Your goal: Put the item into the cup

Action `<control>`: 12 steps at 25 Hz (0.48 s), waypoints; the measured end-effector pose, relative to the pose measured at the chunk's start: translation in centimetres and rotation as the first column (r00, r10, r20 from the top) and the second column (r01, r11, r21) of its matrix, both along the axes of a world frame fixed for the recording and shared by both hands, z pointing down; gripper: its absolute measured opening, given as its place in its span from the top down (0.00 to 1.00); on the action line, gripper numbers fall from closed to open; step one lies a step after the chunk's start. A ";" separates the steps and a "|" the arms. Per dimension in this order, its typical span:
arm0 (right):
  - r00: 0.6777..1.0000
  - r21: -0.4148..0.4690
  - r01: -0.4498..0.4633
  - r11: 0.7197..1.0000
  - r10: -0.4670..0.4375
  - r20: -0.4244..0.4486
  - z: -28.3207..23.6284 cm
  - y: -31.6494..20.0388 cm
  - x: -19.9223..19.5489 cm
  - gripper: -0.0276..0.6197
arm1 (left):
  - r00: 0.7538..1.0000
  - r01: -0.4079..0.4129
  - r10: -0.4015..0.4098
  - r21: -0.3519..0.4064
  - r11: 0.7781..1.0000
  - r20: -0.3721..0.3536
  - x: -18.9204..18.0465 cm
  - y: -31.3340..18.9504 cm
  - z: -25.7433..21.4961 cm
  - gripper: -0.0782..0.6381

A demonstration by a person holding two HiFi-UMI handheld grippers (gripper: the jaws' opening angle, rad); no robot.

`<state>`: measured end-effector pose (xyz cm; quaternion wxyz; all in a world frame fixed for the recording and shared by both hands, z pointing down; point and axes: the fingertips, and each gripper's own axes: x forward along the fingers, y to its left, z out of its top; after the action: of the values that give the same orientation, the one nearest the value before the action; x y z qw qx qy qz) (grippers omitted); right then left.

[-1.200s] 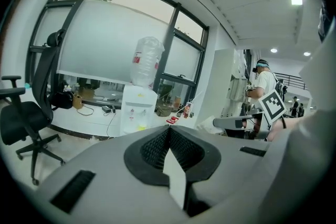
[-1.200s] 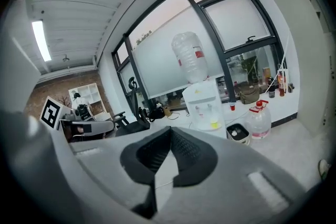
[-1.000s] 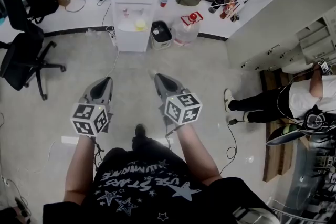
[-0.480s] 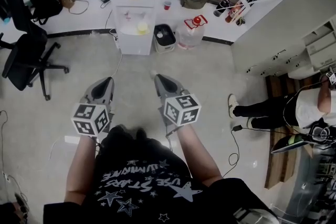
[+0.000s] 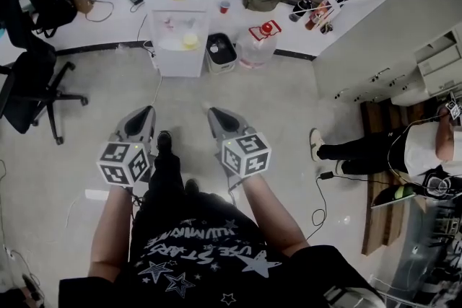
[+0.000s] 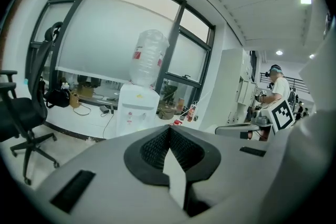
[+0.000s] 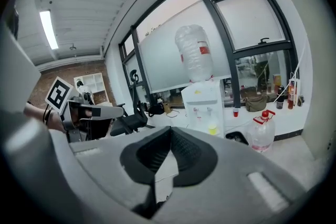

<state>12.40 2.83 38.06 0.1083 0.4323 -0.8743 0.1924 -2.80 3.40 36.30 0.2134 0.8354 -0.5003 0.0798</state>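
Stands on a pale grey floor and looks down at it. Holds the left gripper out on the left and the right gripper out on the right, side by side and a little apart. Points both at the far wall. Has the left jaws pressed together at the tips, with nothing between them. Has the right jaws pressed together the same way, empty too. Carries a cube with black and white squares on the near end of the left gripper, and one more like it on the right. Puts one black shoe on the floor between the two grippers.

Faces a white water dispenser at the far wall, with a big clear bottle upside down on top. Just right of that, on the floor, a black bin, then a clear water jug with a red cap. Along the far wall, under the windows, a long white counter with bags and wires on it. On that counter, just right of the dispenser, a small red cup, well apart from both grippers. No telling from here which thing is the item.

Far on the left, a black office chair. On the right, another person in dark trousers and a white top
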 end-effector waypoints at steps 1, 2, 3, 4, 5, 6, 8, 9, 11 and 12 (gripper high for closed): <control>1.000 -0.002 0.002 1.000 -0.002 -0.010 0.1 -0.5 -0.1 0.95 | 1.000 -0.007 0.007 -0.001 1.000 0.000 0.1 -0.6 0.1 0.89; 1.000 -0.004 0.003 1.000 -0.003 -0.018 0.2 -1.1 -0.2 0.95 | 1.000 -0.014 0.014 -0.003 1.000 0.000 0.2 -1.3 0.2 0.89; 1.000 -0.008 0.002 1.000 -0.002 -0.023 0.4 -1.8 -0.3 0.95 | 1.000 -0.019 0.019 -0.005 1.000 0.000 0.2 -2.0 0.4 0.89; 1.000 -0.013 -0.001 1.000 0.001 -0.025 0.6 -2.5 -0.4 0.95 | 1.000 -0.022 0.022 -0.009 1.000 -0.002 0.2 -2.8 0.6 0.89; 1.000 -0.020 -0.005 1.000 0.004 -0.025 0.9 -3.2 -0.5 0.95 | 1.000 -0.024 0.023 -0.013 1.000 -0.005 0.2 -3.6 0.8 0.89; 1.000 -0.027 -0.008 1.000 0.007 -0.025 1.2 -4.0 -0.6 0.95 | 1.000 -0.024 0.024 -0.017 1.000 -0.007 0.1 -4.3 1.1 0.89; 1.000 -0.038 -0.015 0.999 0.014 -0.026 2.0 -5.6 -0.9 0.95 | 1.000 -0.025 0.025 -0.027 0.999 -0.008 -0.2 -5.9 1.9 0.89; 0.999 -0.042 -0.020 0.999 0.019 -0.027 2.4 -6.4 -1.0 0.95 | 1.000 -0.027 0.026 -0.032 0.999 -0.008 -0.3 -6.8 2.2 0.89; 0.999 -0.052 -0.033 0.998 0.032 -0.027 3.1 -8.2 -1.2 0.95 | 0.999 -0.032 0.032 -0.040 0.999 -0.006 -0.7 -8.4 3.0 0.89; 0.999 -0.057 -0.041 0.998 0.039 -0.026 3.5 -9.2 -1.3 0.95 | 0.999 -0.035 0.035 -0.044 0.998 -0.004 -1.0 -9.4 3.3 0.89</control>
<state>11.08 -6.36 41.53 0.1275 0.4487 -0.8582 0.2142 -3.76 -5.96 39.61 0.2313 0.8392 -0.4833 0.0931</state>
